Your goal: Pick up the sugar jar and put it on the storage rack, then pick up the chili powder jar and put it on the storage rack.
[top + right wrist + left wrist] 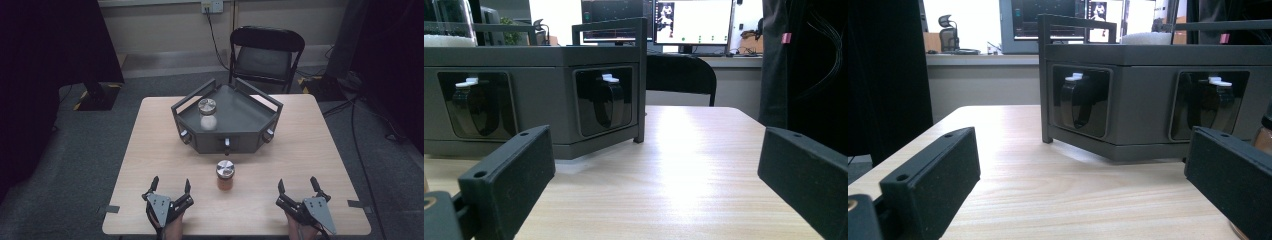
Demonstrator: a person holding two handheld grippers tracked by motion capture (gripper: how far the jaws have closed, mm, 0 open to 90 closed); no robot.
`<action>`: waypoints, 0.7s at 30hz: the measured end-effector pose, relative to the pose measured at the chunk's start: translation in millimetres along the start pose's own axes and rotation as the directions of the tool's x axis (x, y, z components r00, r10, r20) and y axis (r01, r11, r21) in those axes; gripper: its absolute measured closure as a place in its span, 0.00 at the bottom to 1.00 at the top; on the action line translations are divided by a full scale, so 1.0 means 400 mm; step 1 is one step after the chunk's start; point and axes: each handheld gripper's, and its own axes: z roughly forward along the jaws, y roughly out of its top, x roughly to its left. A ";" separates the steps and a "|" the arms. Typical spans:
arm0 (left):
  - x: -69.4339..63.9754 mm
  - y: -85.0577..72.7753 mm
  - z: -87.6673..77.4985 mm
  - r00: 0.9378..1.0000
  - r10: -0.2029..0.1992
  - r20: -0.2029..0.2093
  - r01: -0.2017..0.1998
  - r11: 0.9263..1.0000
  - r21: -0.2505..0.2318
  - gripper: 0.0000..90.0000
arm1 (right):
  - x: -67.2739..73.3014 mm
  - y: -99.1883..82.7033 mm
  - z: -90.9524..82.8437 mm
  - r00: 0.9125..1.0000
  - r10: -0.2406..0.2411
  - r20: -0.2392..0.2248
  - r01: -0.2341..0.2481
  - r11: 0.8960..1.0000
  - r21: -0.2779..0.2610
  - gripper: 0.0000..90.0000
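High view is showing a pale wooden tabletop (150,150) carrying a dark grey, angular metal tray-stand (250,131) with raised rails around its upper deck and three round knobs set into its front faces. On that deck, toward its left side, a clear glass jar with a silver metal lid and white contents (207,114) is standing upright. In front of the stand, apart from it and near the middle of the tabletop, a second small glass jar with a silver lid and orange-brown contents (225,175) is standing upright. The left gripper (169,184) is resting at the near edge, left of the orange jar and well apart from it, its jaws spread wide and holding nothing. The right gripper (298,183) is sitting at the near edge on the other side, its jaws likewise spread apart and empty. A black folding chair (266,51) is standing beyond the far edge. In the left gripper view, the stand's front faces are showing black knobs with white markers in recessed panels, and the orange jar is peeking in at the right edge behind one jaw. The right gripper view is looking at the stand's right corner across bare wood.
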 end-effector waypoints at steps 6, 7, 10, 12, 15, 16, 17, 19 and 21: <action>0.000 0.000 0.000 1.000 0.000 0.000 0.000 1.000 0.000 0.01 | 0.000 0.000 0.000 1.000 0.000 0.000 0.000 1.000 0.000 0.01; 0.000 0.000 0.000 1.000 0.000 0.000 0.000 1.000 0.000 0.01 | -0.001 0.000 0.000 1.000 0.000 -0.004 0.000 1.000 -0.001 0.00; -0.005 0.000 -0.001 1.000 -0.001 -0.013 0.001 1.000 0.001 0.00 | -0.004 -0.001 0.000 1.000 0.002 -0.009 -0.002 1.000 -0.001 0.00; -0.007 0.001 -0.001 1.000 0.000 -0.017 0.000 1.000 0.001 0.00 | -0.005 -0.001 0.000 1.000 0.003 -0.011 -0.003 1.000 -0.002 0.00; -0.005 0.000 -0.001 1.000 0.000 -0.014 0.000 1.000 0.001 0.00 | -0.007 0.000 0.000 1.000 0.013 -0.012 -0.013 1.000 -0.002 0.00; -0.005 0.000 -0.001 1.000 0.000 -0.014 0.000 1.000 0.001 0.00 | -0.010 -0.001 0.000 1.000 0.017 -0.016 -0.017 1.000 -0.003 0.00; -0.005 0.000 -0.001 1.000 0.000 -0.014 0.000 1.000 0.001 0.00 | -0.010 -0.001 0.000 1.000 0.017 -0.016 -0.017 1.000 -0.003 0.00; -0.005 0.001 -0.001 1.000 0.000 -0.014 0.000 1.000 0.001 0.00 | -0.008 -0.003 -0.003 1.000 0.022 -0.008 -0.022 1.000 -0.013 0.00; -0.005 0.001 -0.001 1.000 0.000 -0.014 0.000 1.000 0.001 0.00 | -0.009 -0.002 -0.005 1.000 0.025 -0.006 -0.025 1.000 -0.019 0.00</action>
